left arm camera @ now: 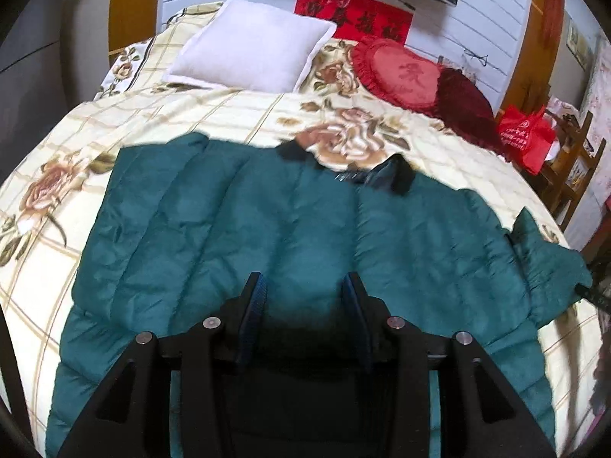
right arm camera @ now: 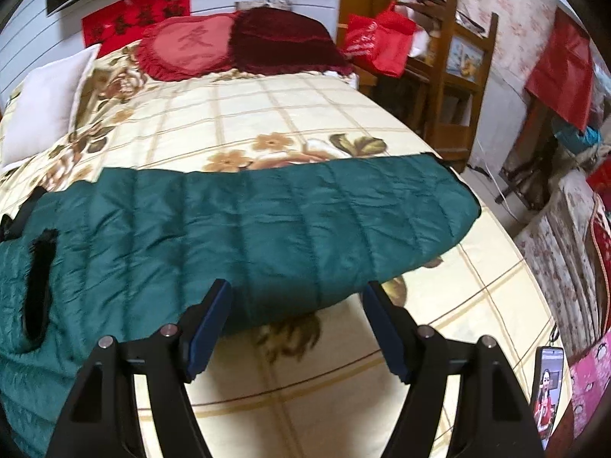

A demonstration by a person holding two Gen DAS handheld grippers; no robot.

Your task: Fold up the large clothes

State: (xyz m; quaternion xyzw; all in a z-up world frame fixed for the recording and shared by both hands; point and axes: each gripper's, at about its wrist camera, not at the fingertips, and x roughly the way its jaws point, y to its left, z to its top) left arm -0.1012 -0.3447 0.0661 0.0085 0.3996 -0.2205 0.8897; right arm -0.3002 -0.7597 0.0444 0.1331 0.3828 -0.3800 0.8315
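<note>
A large teal quilted jacket (left arm camera: 290, 236) with a dark collar (left arm camera: 393, 175) lies spread flat on the floral bed cover (left arm camera: 114, 122). My left gripper (left arm camera: 305, 286) is open and empty, hovering over the jacket's middle. In the right wrist view one sleeve (right arm camera: 305, 221) stretches out to the right across the bed cover (right arm camera: 305, 122), with a dark pocket slit (right arm camera: 38, 286) at the left. My right gripper (right arm camera: 298, 290) is open and empty, just above the sleeve's near edge.
A white pillow (left arm camera: 252, 49) and red heart cushions (left arm camera: 404, 72) lie at the bed's head. A red bag (right arm camera: 378, 42) and wooden shelf (right arm camera: 458, 87) stand right of the bed. A phone (right arm camera: 548, 393) lies at the bed's right edge.
</note>
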